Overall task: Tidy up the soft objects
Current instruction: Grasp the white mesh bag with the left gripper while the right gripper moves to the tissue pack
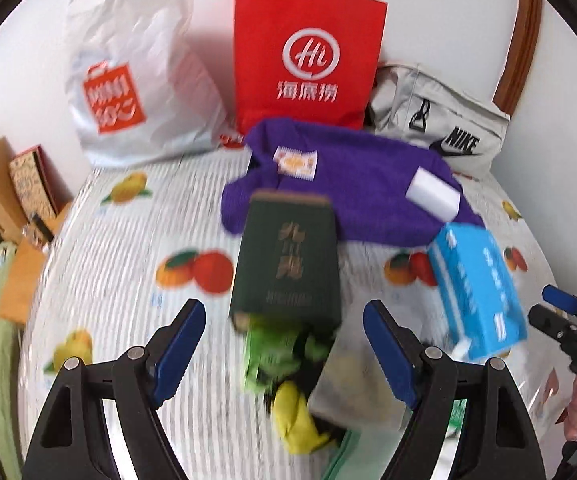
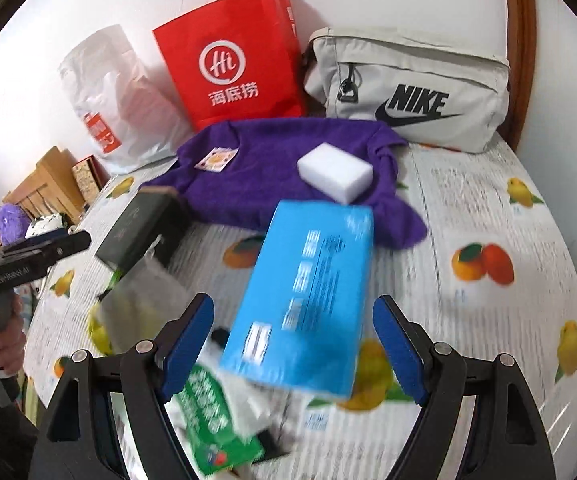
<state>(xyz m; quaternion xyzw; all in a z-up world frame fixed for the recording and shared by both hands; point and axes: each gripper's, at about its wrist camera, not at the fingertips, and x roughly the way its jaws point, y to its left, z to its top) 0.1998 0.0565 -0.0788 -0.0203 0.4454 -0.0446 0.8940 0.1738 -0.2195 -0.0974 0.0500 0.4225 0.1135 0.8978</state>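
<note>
left wrist view: left gripper (image 1: 284,344) hangs wide open and empty over the green box (image 1: 286,258), with crumpled green and yellow soft bits (image 1: 288,372) just below it. right gripper (image 2: 294,346) is equally spread, empty, over the blue box (image 2: 304,296). best to pick the soft pieces singly, clear of the boxes. count: one purple cloth (image 2: 256,176), one sponge (image 2: 334,172), three bags.

Bare tablecloth (image 2: 488,200) at right (bags (image 2: 232,64) wall the back).
</note>
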